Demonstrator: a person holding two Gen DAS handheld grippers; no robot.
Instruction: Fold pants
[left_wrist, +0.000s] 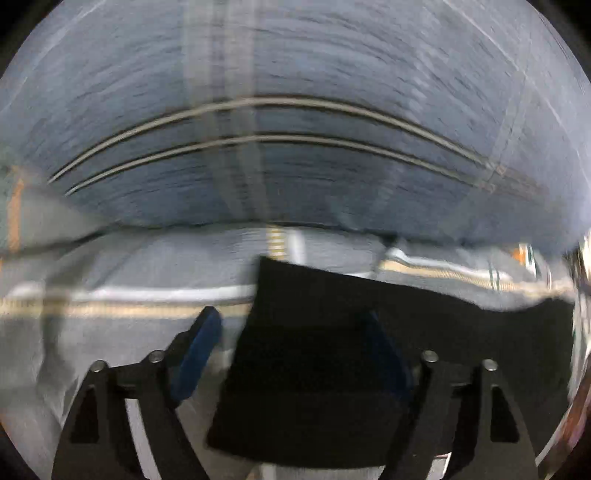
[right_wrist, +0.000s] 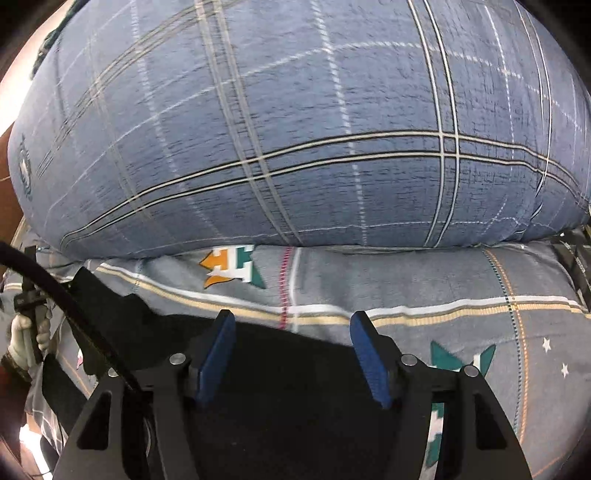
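Left gripper (left_wrist: 295, 343), blue-padded fingers spread wide, hovers over black pants (left_wrist: 332, 369) lying on a grey patterned bedsheet (left_wrist: 129, 266); the view is motion-blurred, and a blue plaid pillow (left_wrist: 295, 92) fills the far side.

Right gripper (right_wrist: 293, 354), likewise spread and holding nothing, sits above the pants (right_wrist: 288, 406), which stretch left toward a white-gloved hand (right_wrist: 22, 339). The same pillow (right_wrist: 295, 129) lies beyond the bedsheet (right_wrist: 461, 280).

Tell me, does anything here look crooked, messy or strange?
Nothing looks damaged or spilled. The black pants lie unevenly on the grey patterned bedsheet, with a wavy, rumpled edge at the left rather than a straight fold. Both grippers, left and right, are open over the fabric. The left wrist view is motion-blurred.
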